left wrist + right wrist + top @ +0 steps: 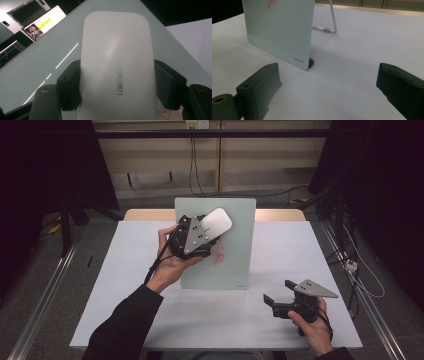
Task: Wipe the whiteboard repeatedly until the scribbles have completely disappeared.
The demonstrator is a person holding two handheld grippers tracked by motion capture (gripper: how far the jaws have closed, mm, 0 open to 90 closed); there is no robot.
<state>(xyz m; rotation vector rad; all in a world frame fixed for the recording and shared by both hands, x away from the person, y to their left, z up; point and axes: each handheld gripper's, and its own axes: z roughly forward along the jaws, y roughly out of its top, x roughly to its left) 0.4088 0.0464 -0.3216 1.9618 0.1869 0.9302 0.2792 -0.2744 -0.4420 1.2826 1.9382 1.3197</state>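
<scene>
A pale glass writing board (235,255) stands tilted on the white table (125,285), propped by a wire stand (332,22). Red scribbles (218,252) mark its face. My left gripper (202,232) is shut on a white eraser (216,221), a flat rounded block with grey lettering (117,72), and holds it against the board's upper left area. My right gripper (279,292) rests open near the table's front right, its jaws wide apart with nothing between them, facing the board's lower corner (303,60).
A wooden strip (280,214) edges the table's far side. Cables (360,275) trail on the floor at the right, and metal rails (40,310) run along both sides. Dark curtains stand at left and right.
</scene>
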